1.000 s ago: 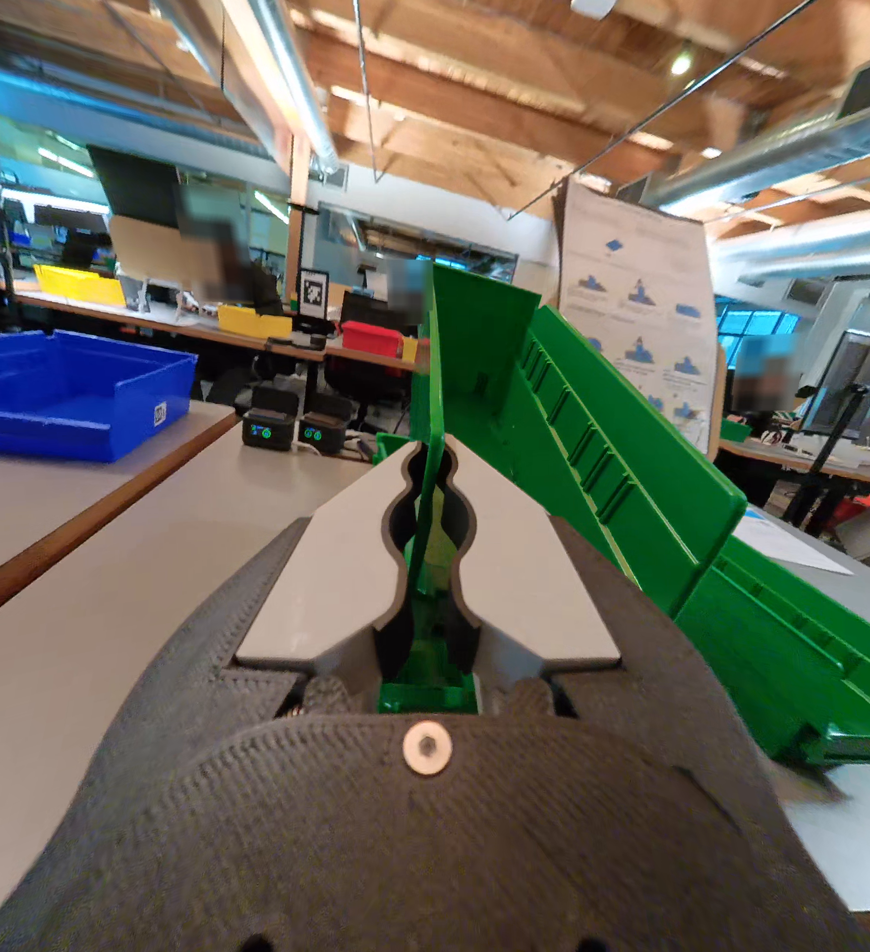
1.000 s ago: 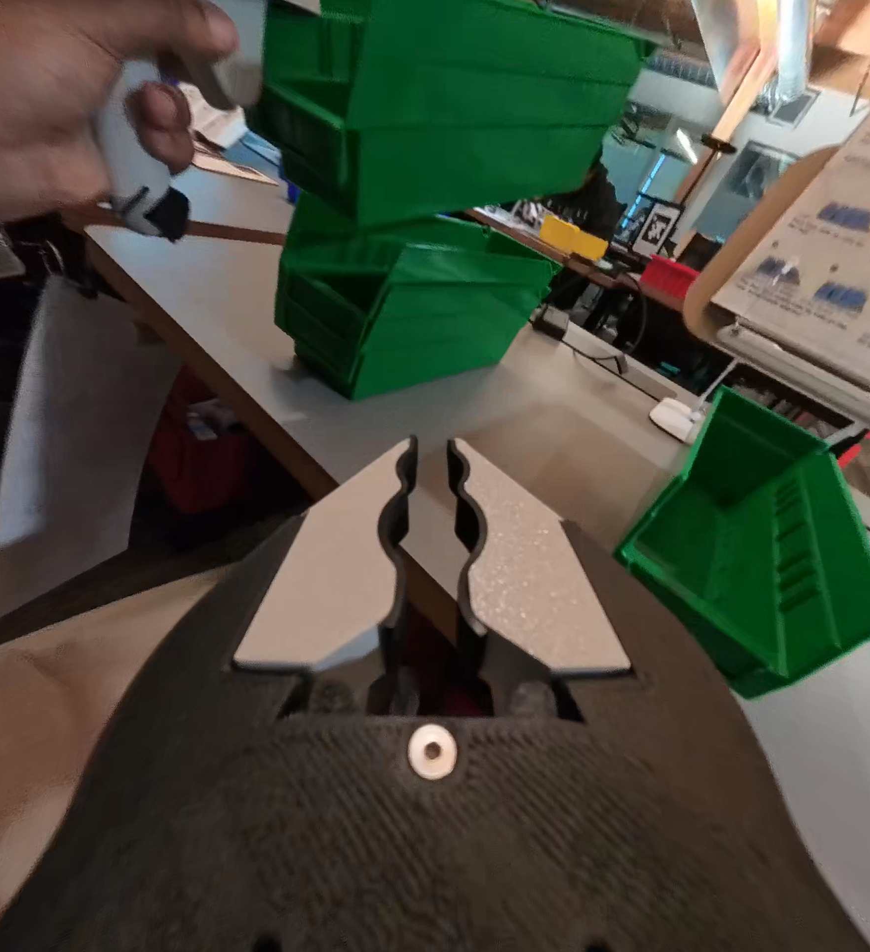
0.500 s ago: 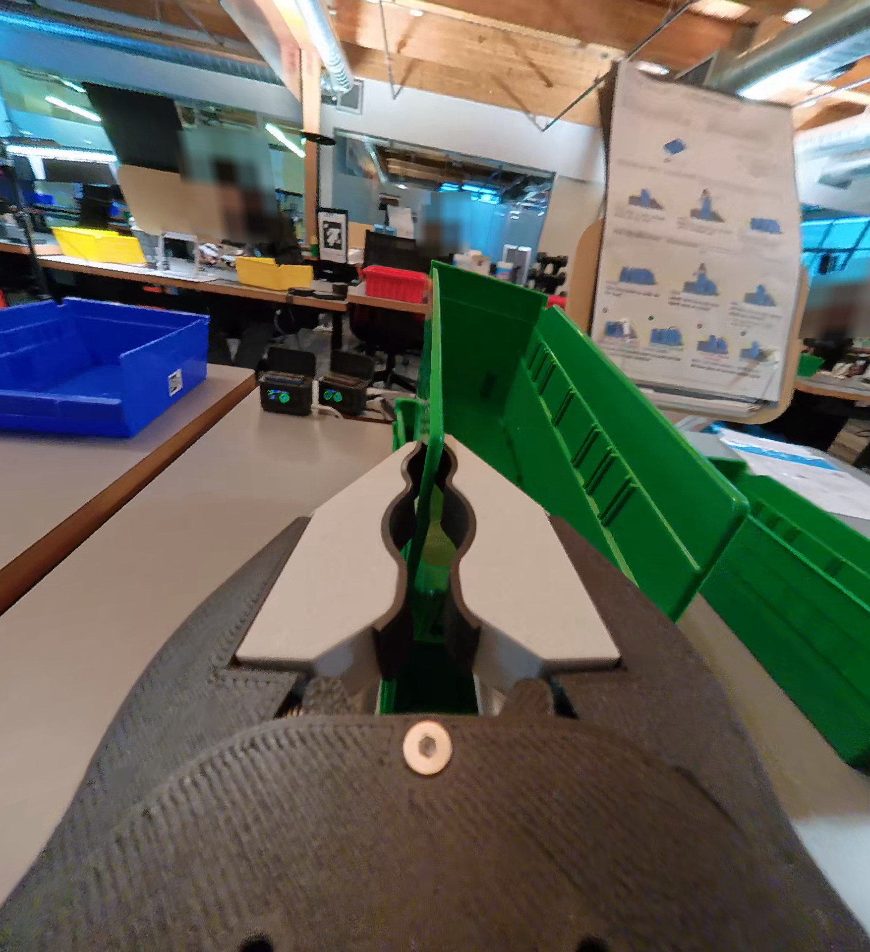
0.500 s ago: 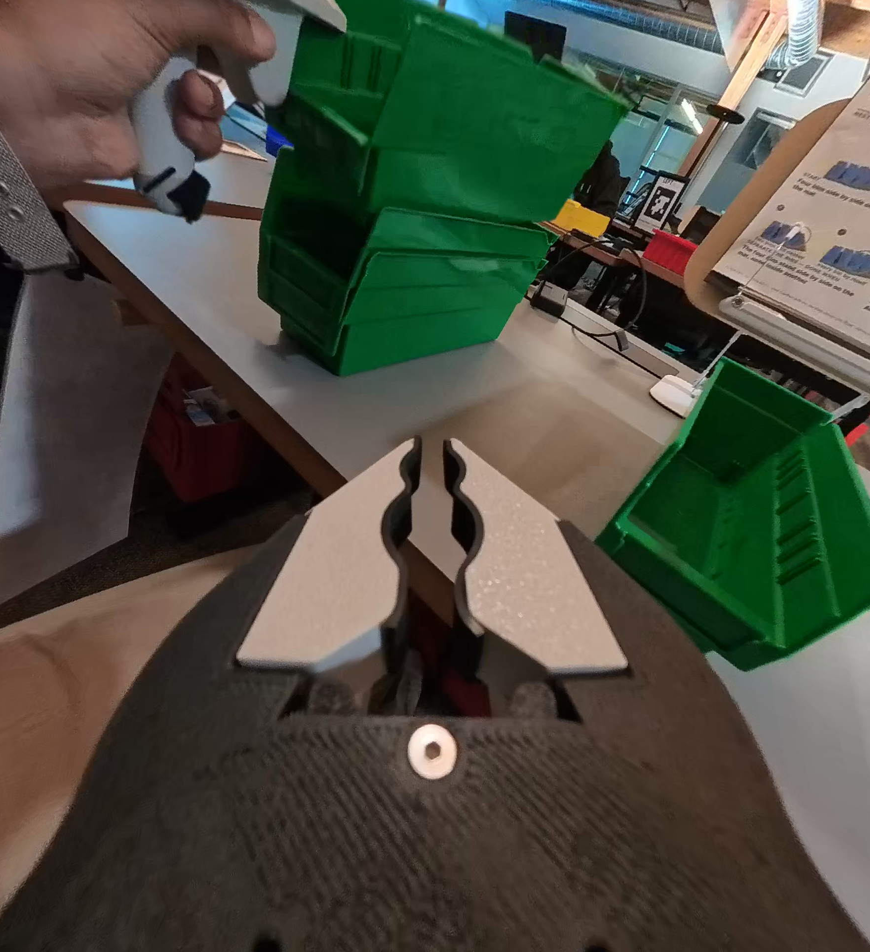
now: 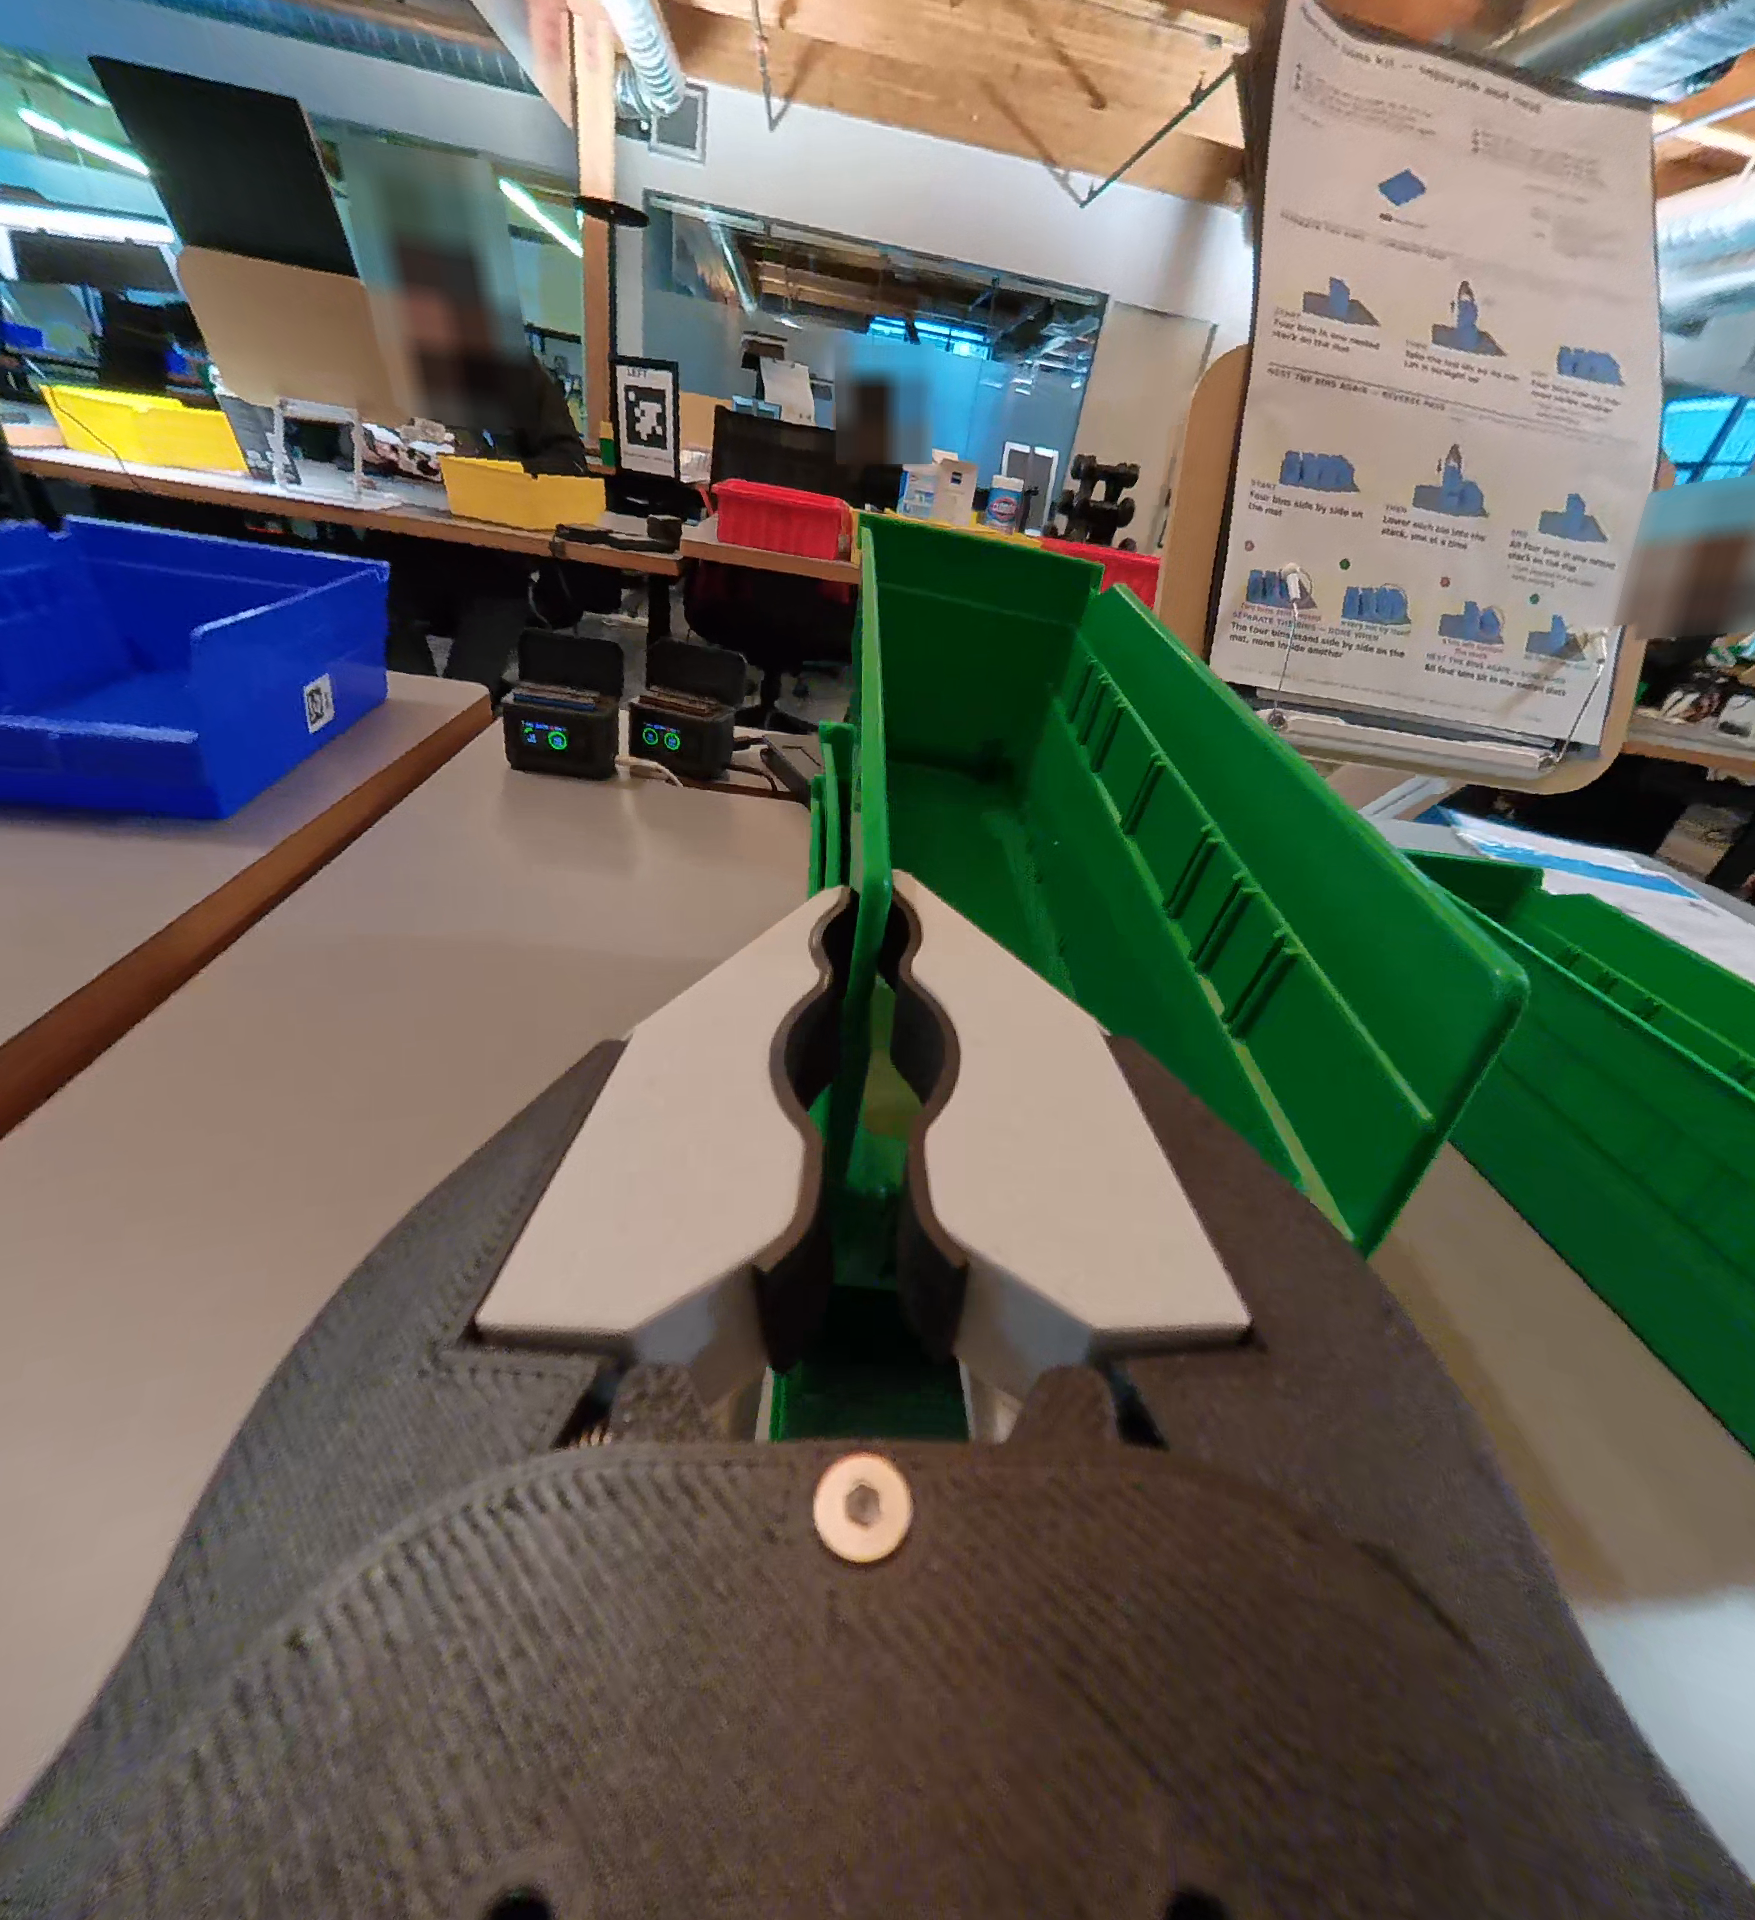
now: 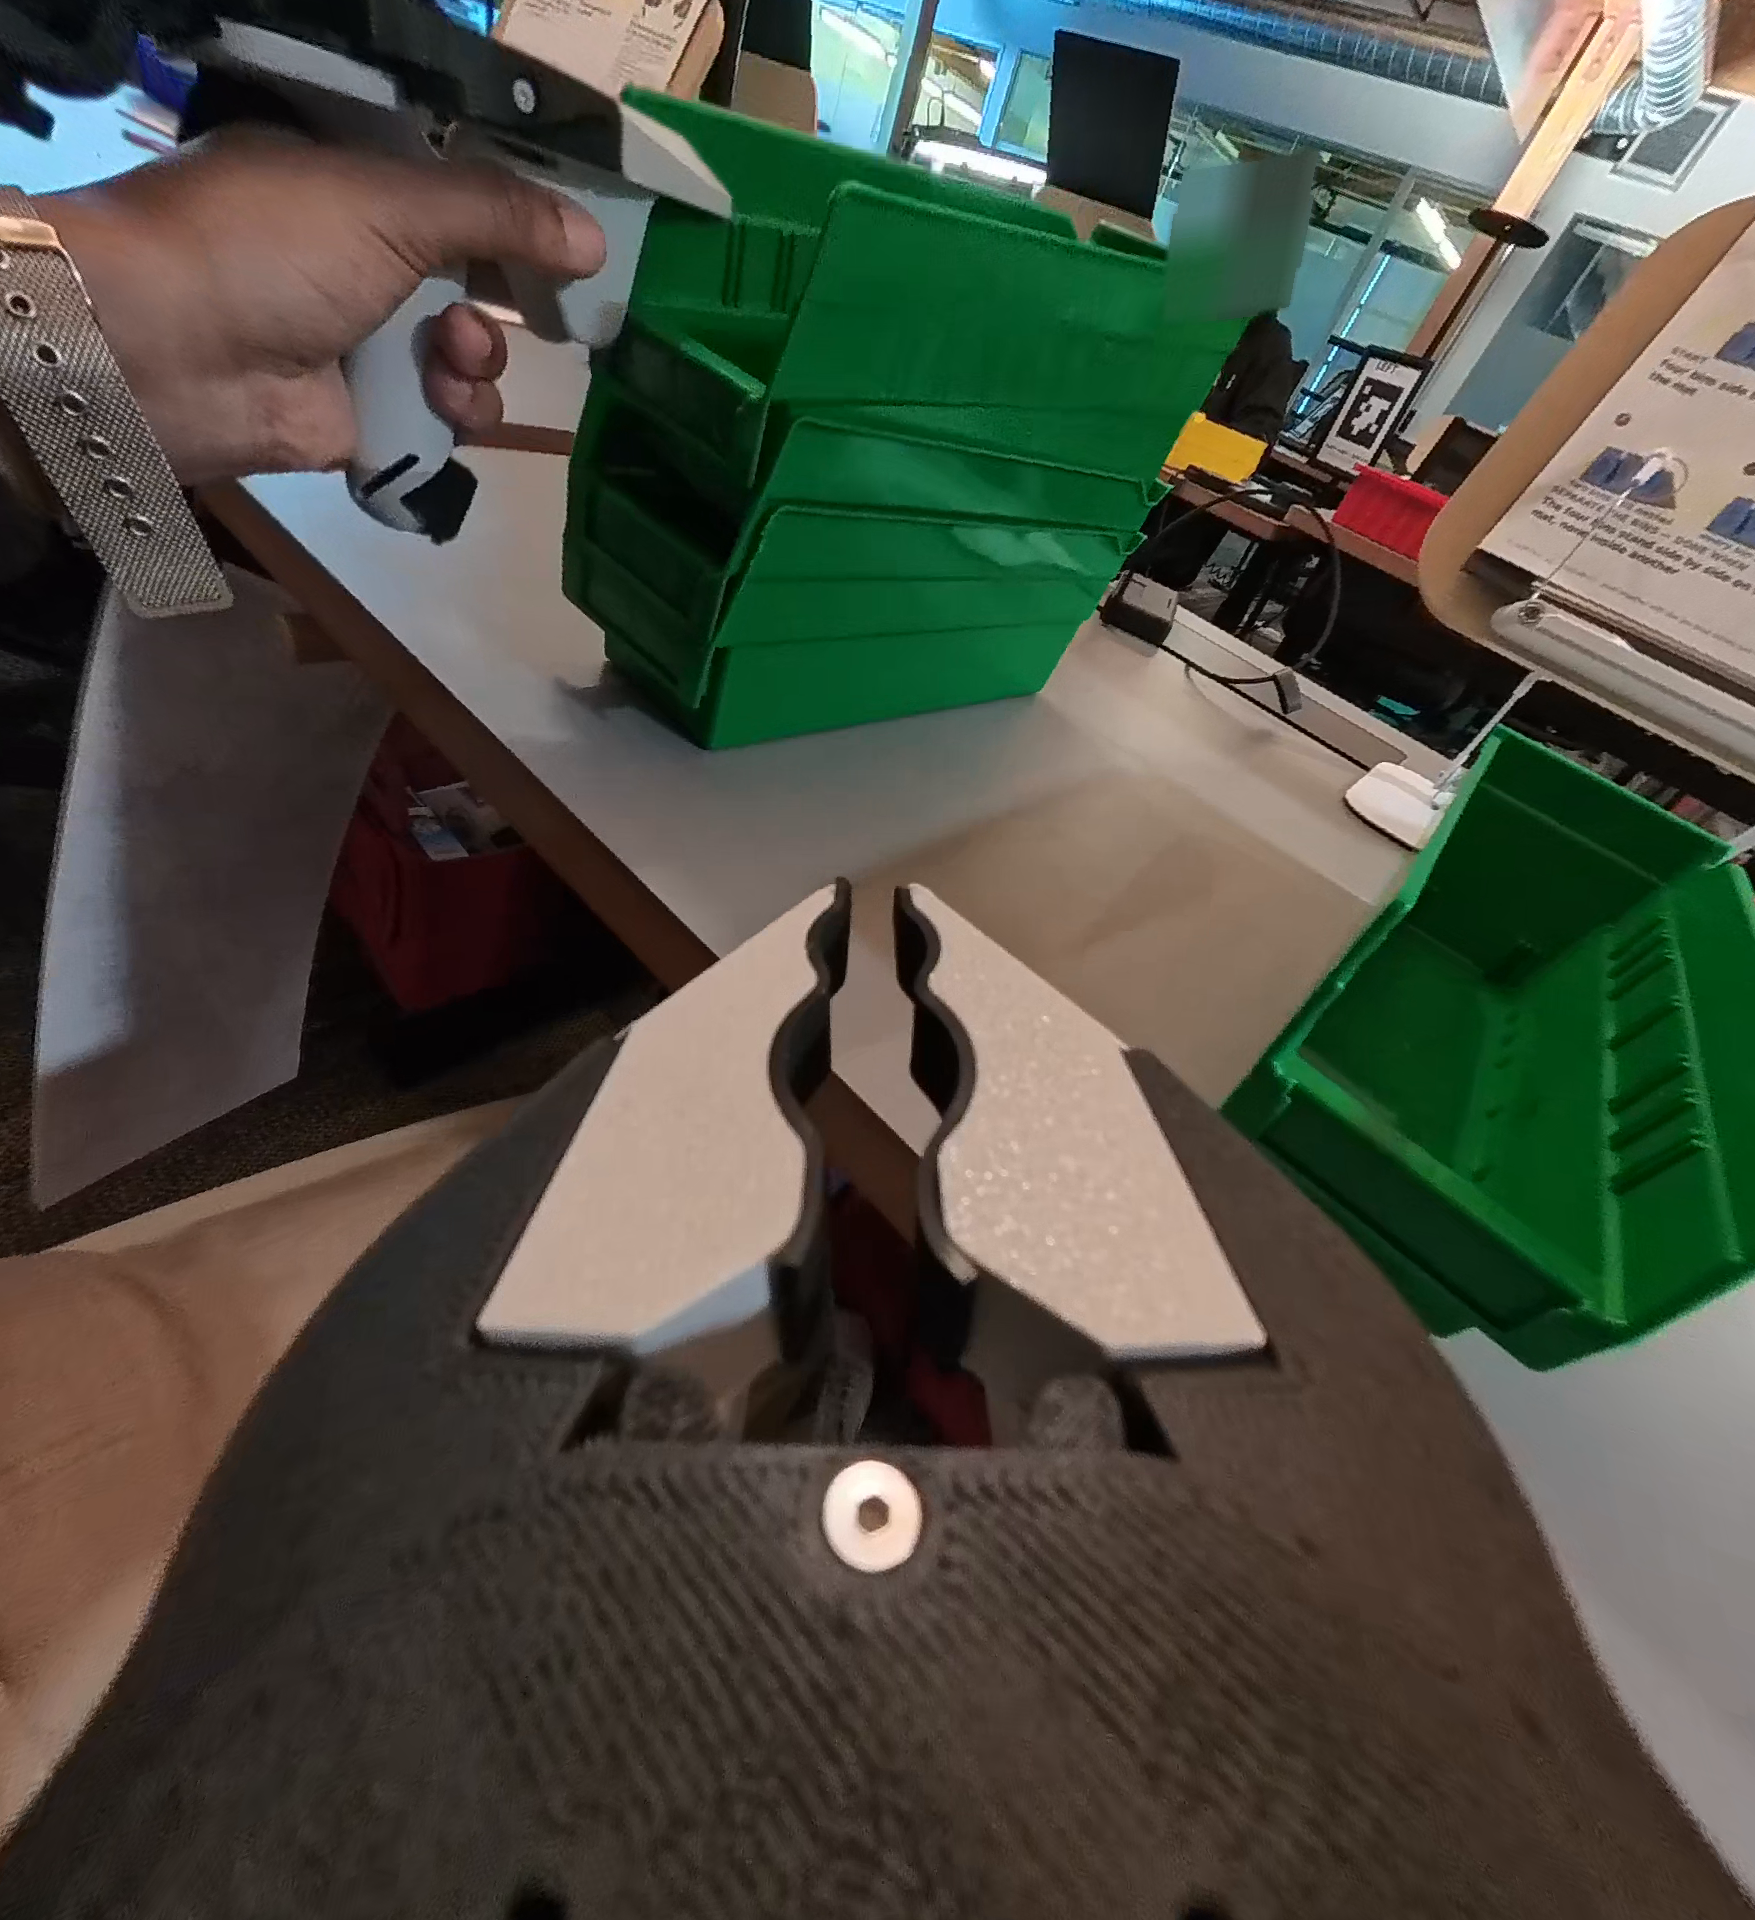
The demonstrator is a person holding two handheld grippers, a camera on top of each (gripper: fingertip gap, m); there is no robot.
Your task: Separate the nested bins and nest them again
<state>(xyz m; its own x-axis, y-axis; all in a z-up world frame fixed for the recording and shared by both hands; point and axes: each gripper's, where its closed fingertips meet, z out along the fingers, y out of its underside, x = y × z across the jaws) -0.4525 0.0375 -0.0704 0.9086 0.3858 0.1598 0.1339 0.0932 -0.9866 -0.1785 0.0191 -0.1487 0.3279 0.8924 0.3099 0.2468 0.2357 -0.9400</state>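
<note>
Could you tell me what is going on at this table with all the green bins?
A person is nesting green bins with a handheld gripper in each hand. The left gripper is shut on the side wall of the top bin, holding it at the stack of green bins on the table. The right gripper holds nothing, jaws a narrow gap apart. One loose green bin lies separately to the right, not yet nested.
</note>
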